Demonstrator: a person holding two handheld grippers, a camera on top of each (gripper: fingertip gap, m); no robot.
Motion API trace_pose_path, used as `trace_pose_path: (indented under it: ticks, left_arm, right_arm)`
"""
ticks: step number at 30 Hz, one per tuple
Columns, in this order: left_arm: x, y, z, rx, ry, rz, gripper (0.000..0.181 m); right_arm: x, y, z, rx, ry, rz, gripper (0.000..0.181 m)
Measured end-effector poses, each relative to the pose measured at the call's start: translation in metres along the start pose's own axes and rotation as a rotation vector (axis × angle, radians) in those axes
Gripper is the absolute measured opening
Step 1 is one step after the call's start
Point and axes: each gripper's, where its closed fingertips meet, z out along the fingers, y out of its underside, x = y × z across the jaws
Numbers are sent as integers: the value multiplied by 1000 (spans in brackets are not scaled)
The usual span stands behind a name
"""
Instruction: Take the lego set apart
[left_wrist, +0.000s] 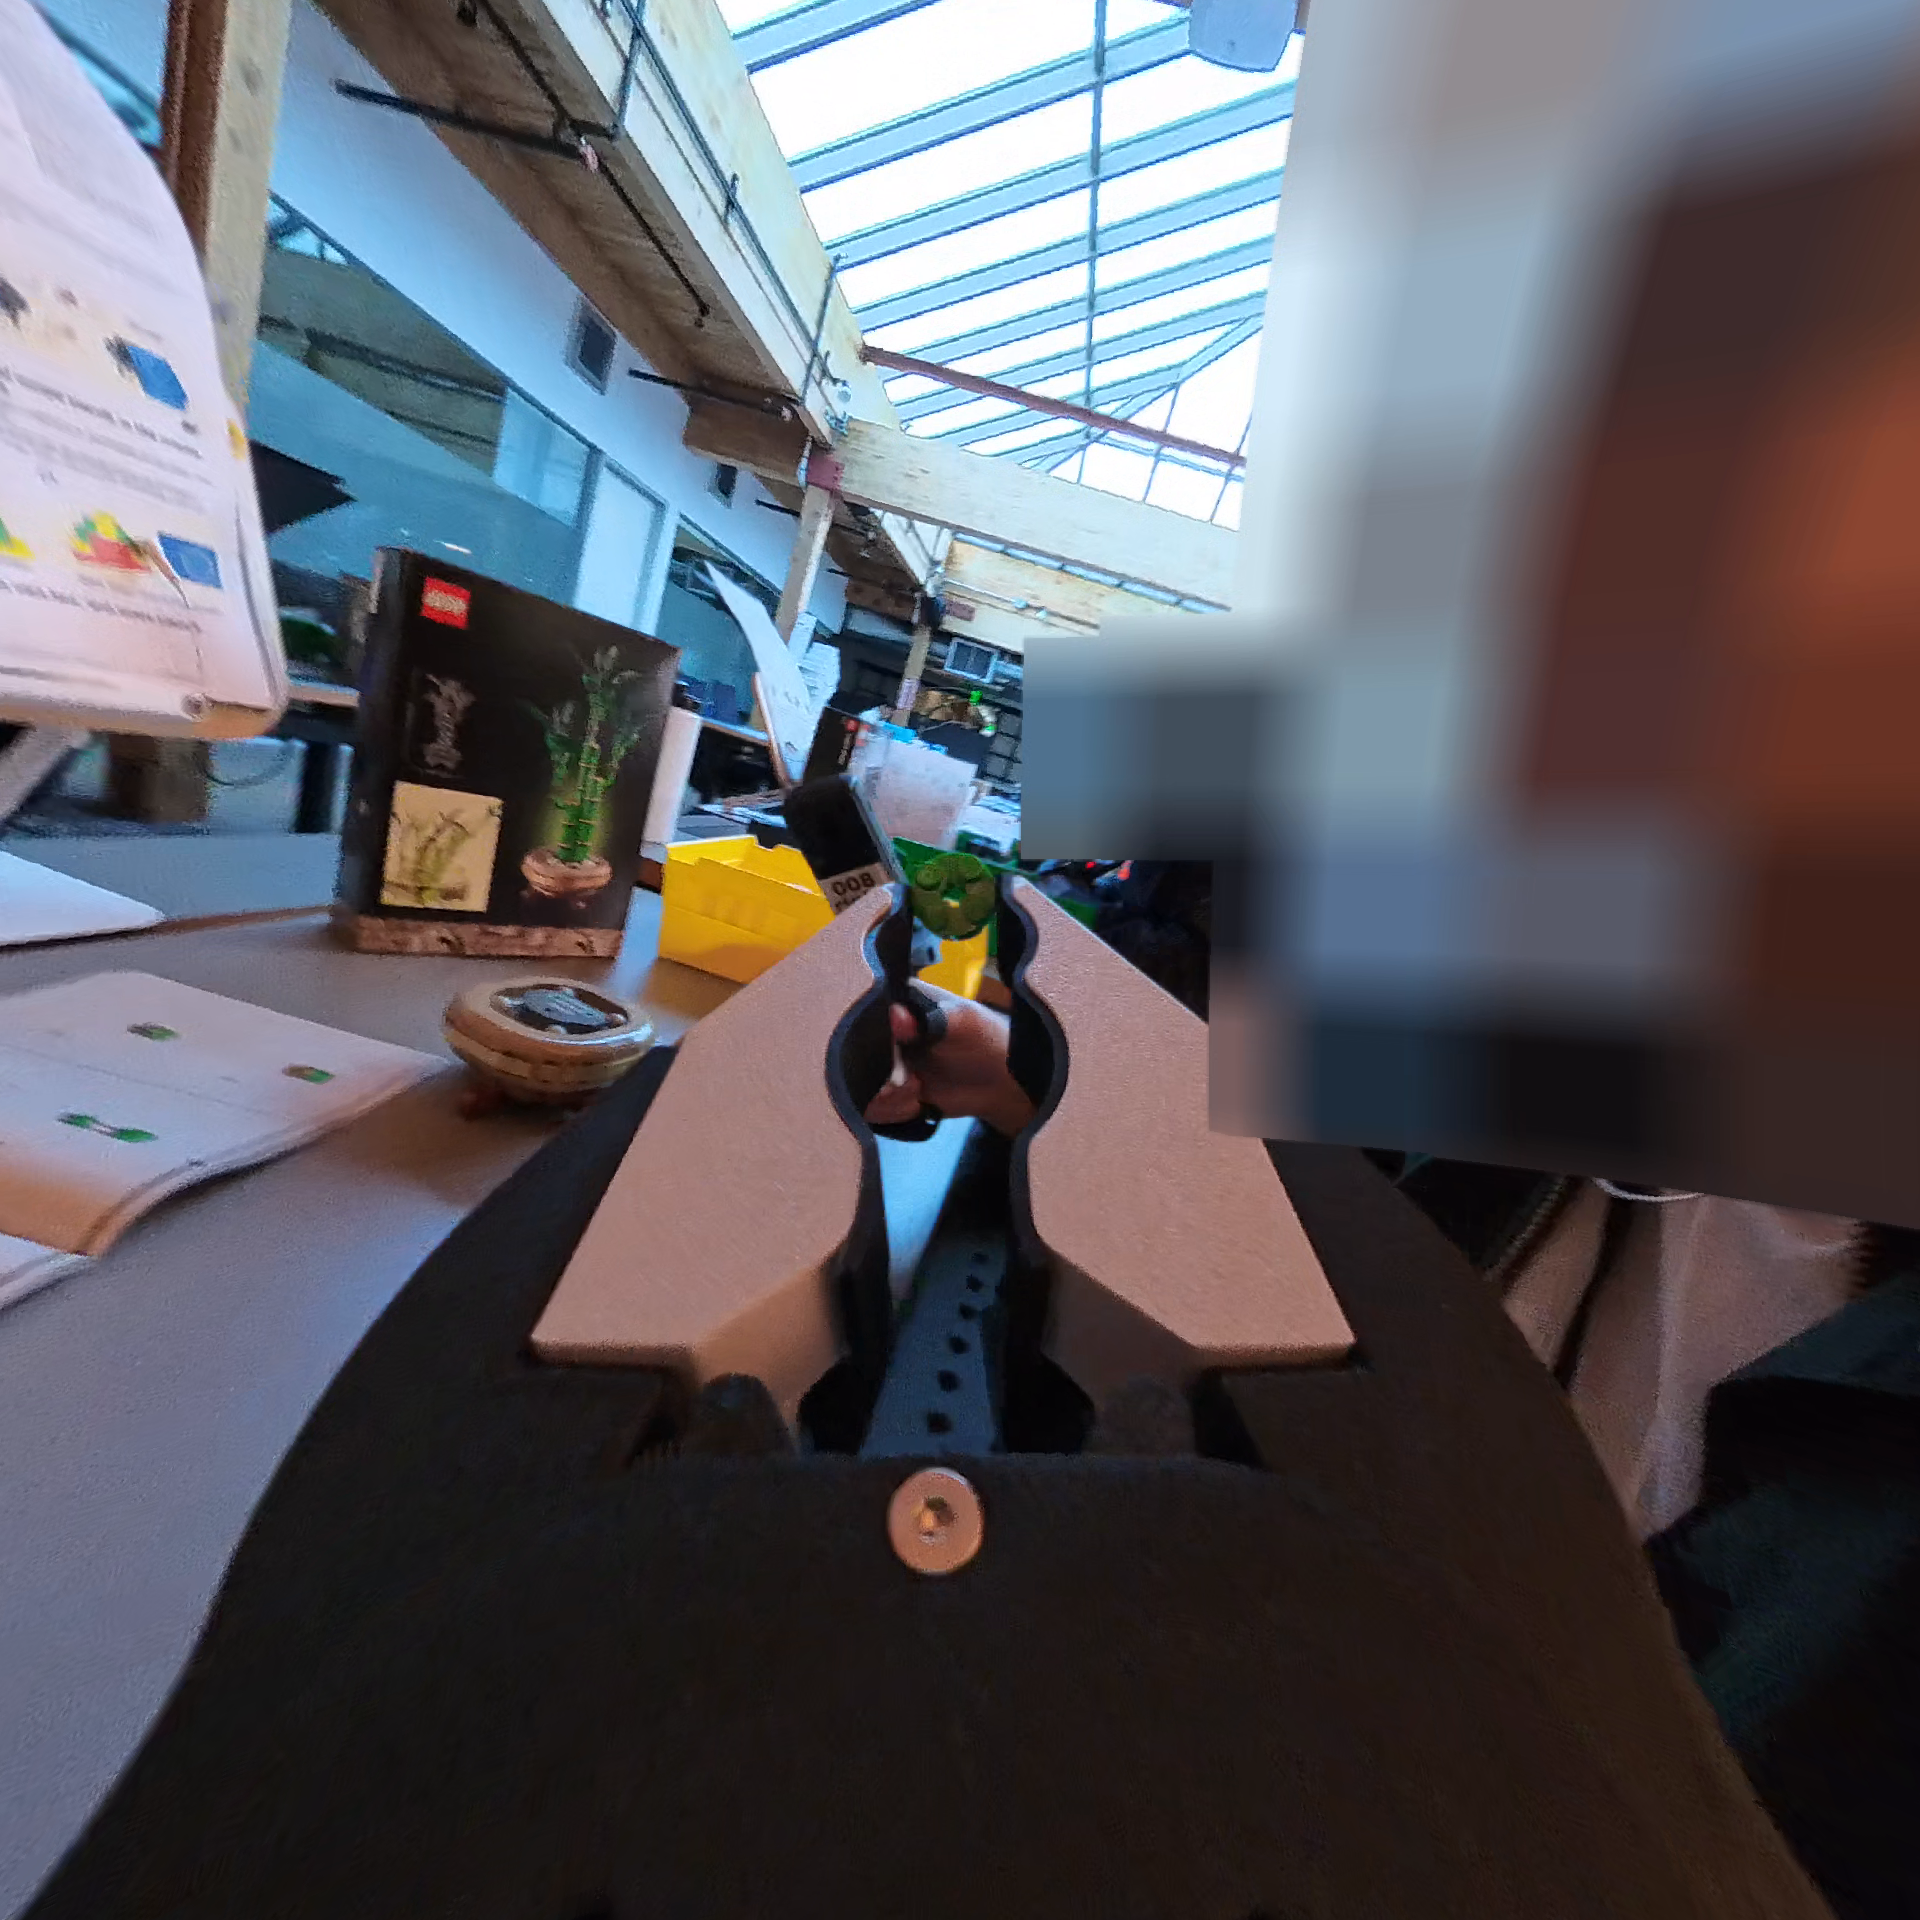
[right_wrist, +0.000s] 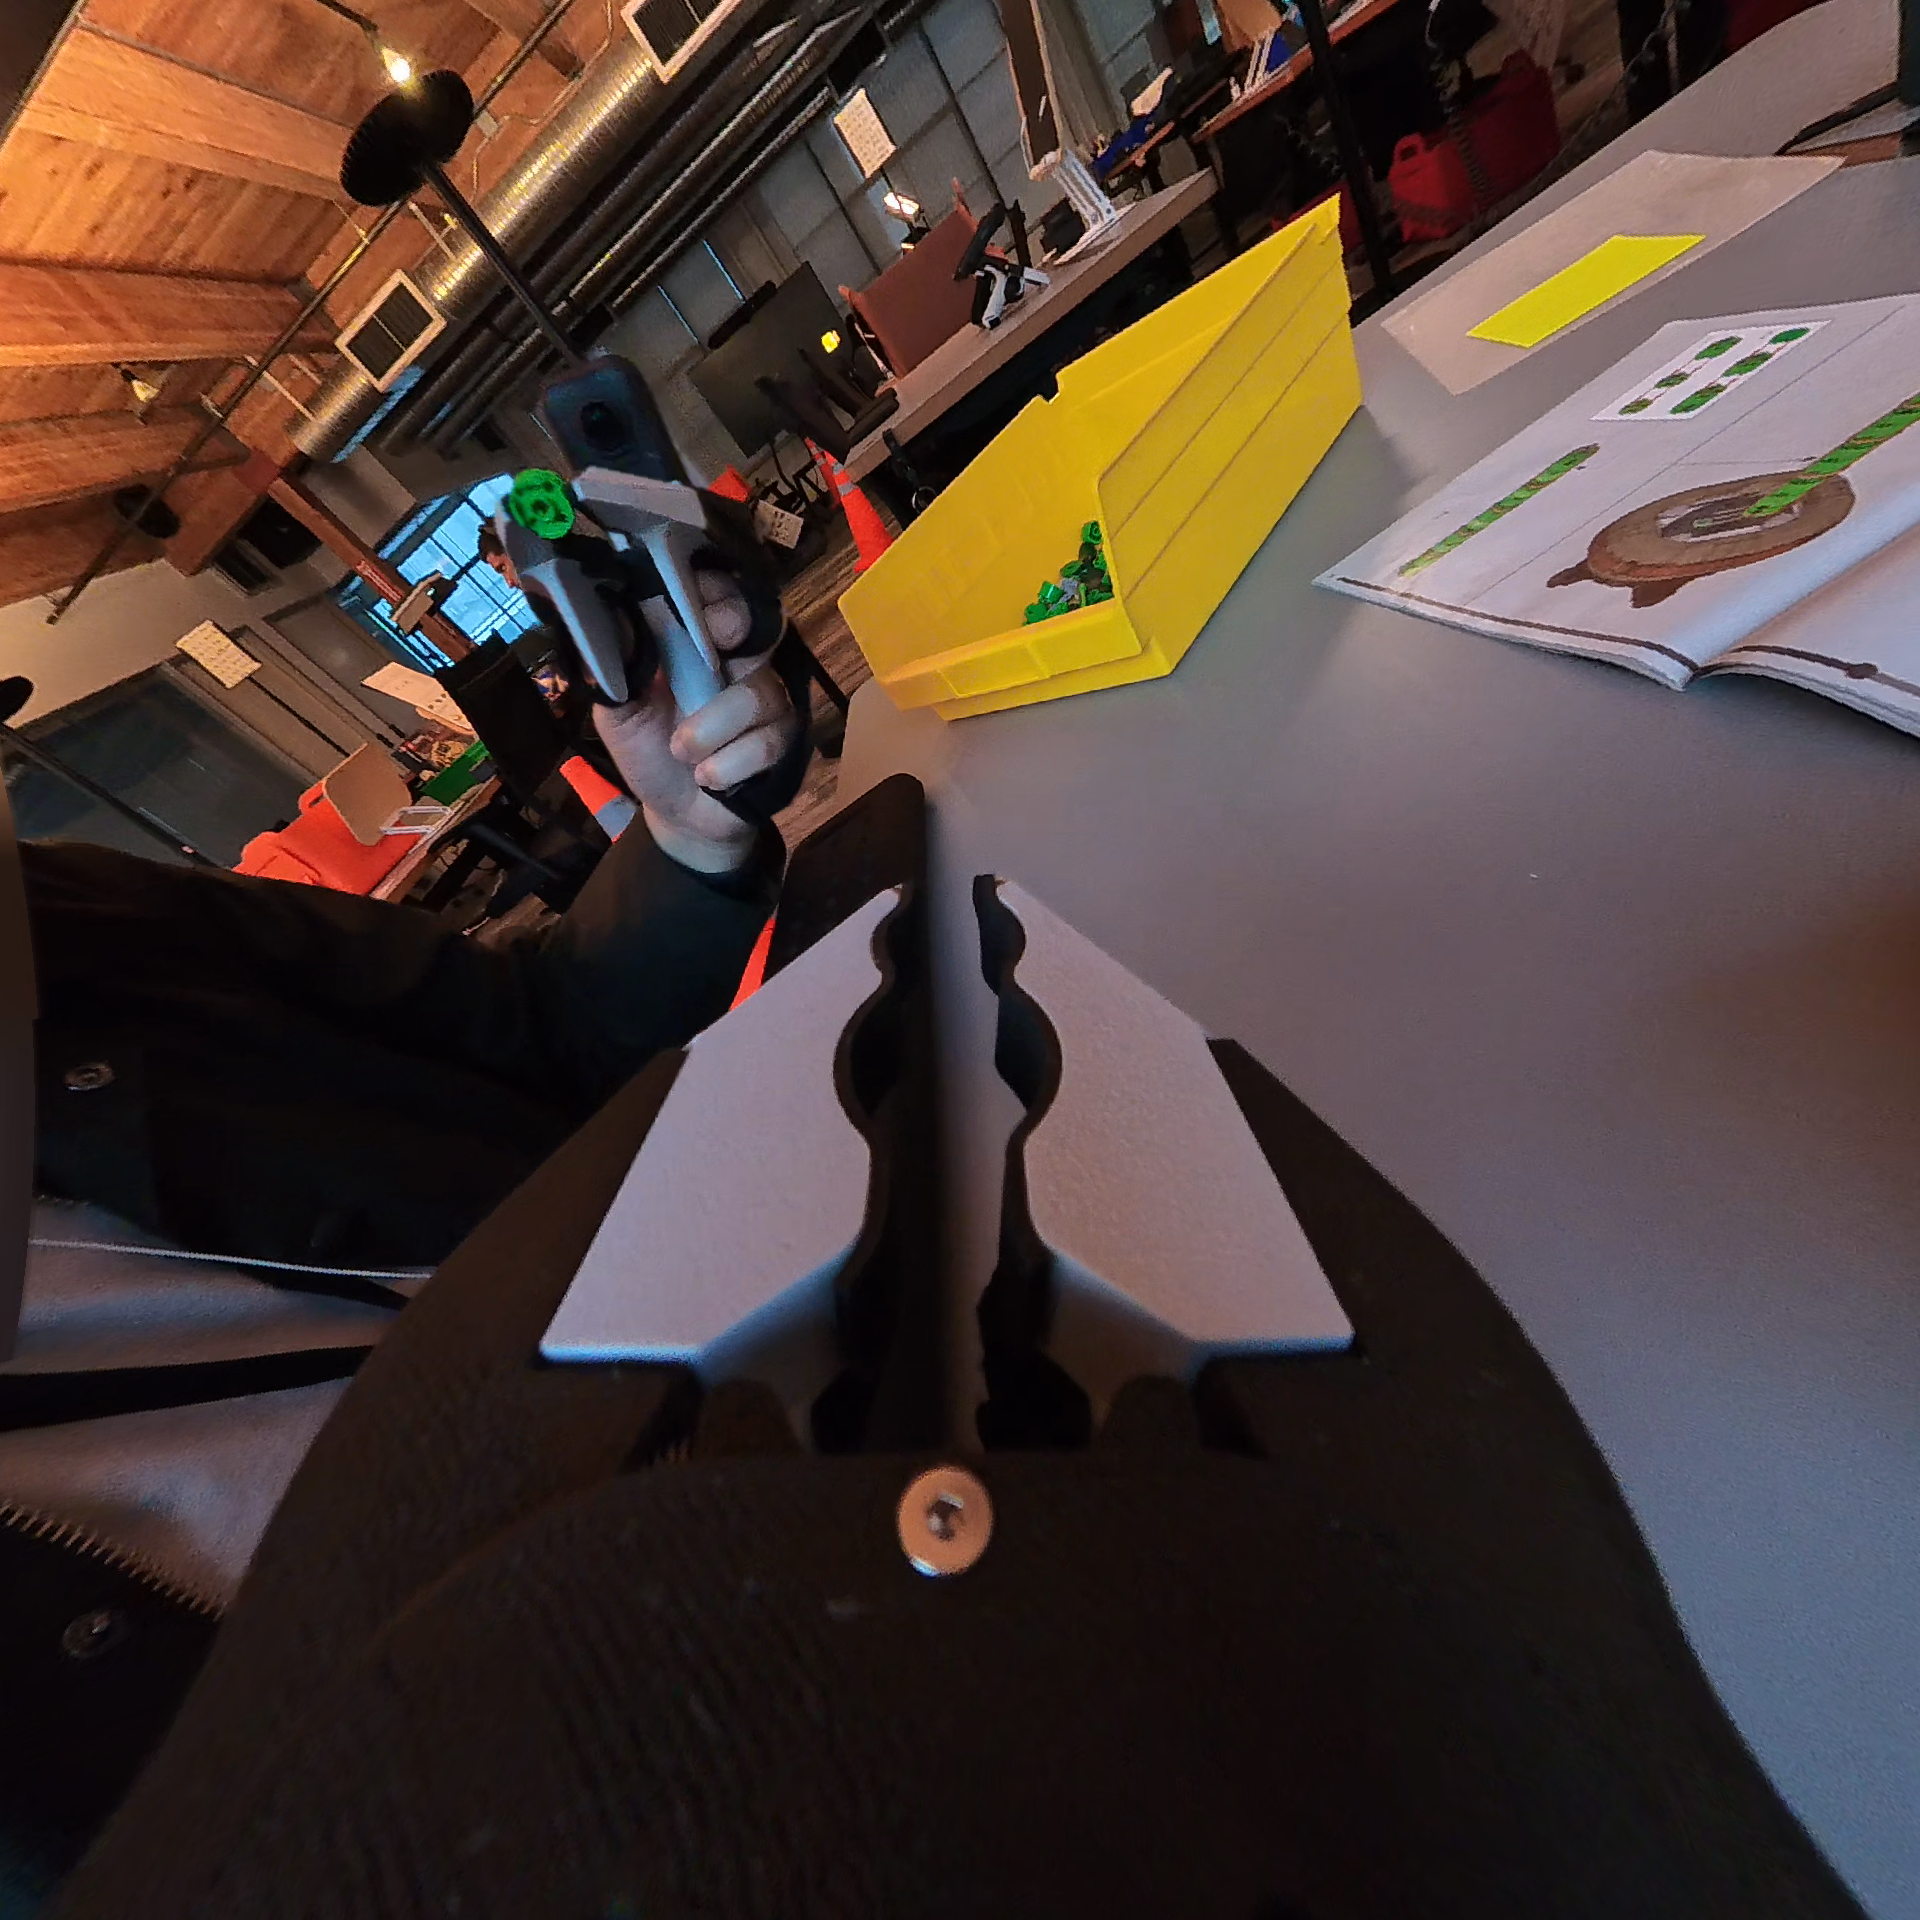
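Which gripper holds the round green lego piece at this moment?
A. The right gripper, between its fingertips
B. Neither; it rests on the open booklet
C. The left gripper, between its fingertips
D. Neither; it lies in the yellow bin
C: the round green lego piece sits pinched at the left gripper tips, while the right gripper has nothing between its jaws.

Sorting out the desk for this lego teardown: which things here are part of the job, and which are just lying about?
Job: green round piece in left claw, round base, yellow bin, loose green pieces.
Lying about: lego box, open booklet.
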Motion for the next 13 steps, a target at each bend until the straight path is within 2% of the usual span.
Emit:
trace_pose_path:
  ticks: [1, 3, 6, 9, 13]
  left_arm:
    - [1, 2, 2, -12, -22, 45, 14]
    - [1, 9, 8, -49, -68, 146, 14]
    - [1, 27, 24, -99, -76, 255, 13]
    - [3, 45, 48, -126, -22, 290, 14]
    - [4, 60, 78, -146, 59, 306, 14]
  right_arm:
    - [-1, 0, 1, -1, -10, 3, 10]
    - [-10, -1, 2, 14, -76, 28, 11]
    - [-35, -9, 3, 68, -272, 118, 15]
    - [-58, -9, 5, 65, -442, 196, 26]
    - [-79, -4, 10, 42, -537, 163, 34]
